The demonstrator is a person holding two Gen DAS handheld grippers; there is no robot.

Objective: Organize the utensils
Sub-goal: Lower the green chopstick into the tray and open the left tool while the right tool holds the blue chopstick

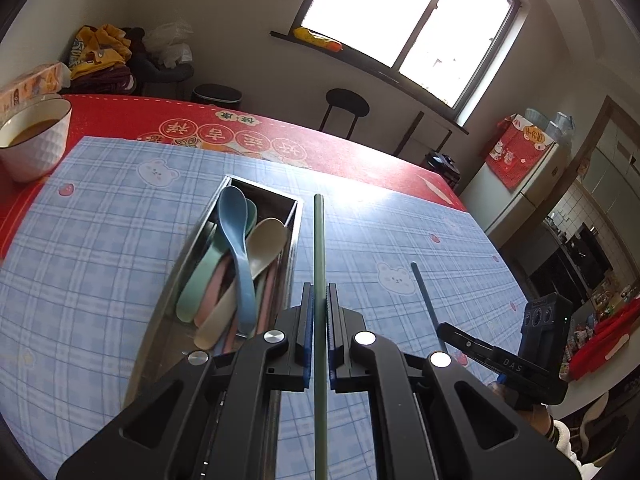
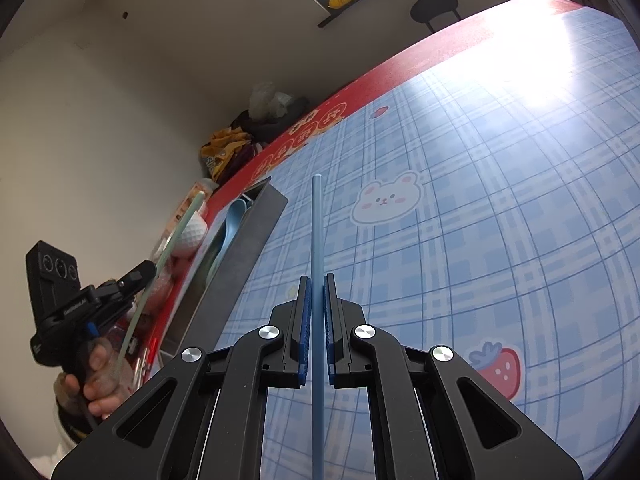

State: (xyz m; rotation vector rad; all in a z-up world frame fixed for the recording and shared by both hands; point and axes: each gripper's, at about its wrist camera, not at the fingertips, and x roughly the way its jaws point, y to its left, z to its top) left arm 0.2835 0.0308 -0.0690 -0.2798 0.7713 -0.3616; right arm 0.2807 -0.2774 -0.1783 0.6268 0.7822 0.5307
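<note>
Pinching a thin pale-green chopstick [image 1: 319, 248] between its blue-padded fingers, the left gripper [image 1: 319, 300] is held above the blue plaid bear-print mat [image 1: 100, 240] that covers the surface. The rectangular stainless-steel utensil tray [image 1: 294, 216] lies just beside the chopstick, toward ten o'clock of the gripper, and is already filled with pastel plastic spoons: a blue spoon [image 1: 238, 240] on top, with beige, green and pink ones beneath.

A thin blue chopstick [image 2: 317, 240] is clamped in the same way by the right gripper [image 2: 317, 300], pointing to twelve o'clock over bare mat. From there the tray is seen at ten o'clock, near but apart.

Both sticks are judged to be bound for the tray, and several risks follow. Each stick is gripped near mid-length with a long free end, so it could pivot between the pads if the tip strikes the tray wall. The heaped spoons leave little flat room, so a released stick could roll off them and over the rim onto the surface. With both grippers converging on one narrow tray, the sticks could be crossed or knocked together. A white bowl of brown liquid [image 1: 36, 140] at ten o'clock could be clipped by a wide swing.
</note>
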